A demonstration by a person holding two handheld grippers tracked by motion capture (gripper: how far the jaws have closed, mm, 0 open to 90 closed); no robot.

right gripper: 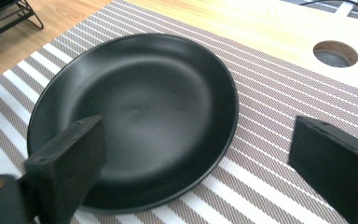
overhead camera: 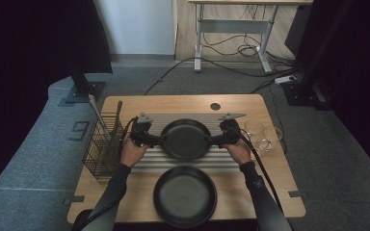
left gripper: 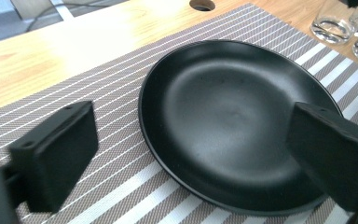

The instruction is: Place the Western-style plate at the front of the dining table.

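Black plate (overhead camera: 185,139) — round, matte, shallow-rimmed; frame centre in the high view, lying on the striped woven placemat (overhead camera: 149,161). Its near rim is cut off behind a jaw in each gripper view. Left gripper (overhead camera: 158,140) and right gripper (overhead camera: 214,140): jaws spread wide, flanking the rim (contact hard to make out) — nothing clamped.

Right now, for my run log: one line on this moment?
left claw: open, at plate | right claw: open, opposite rim | plate: flat on striped mat
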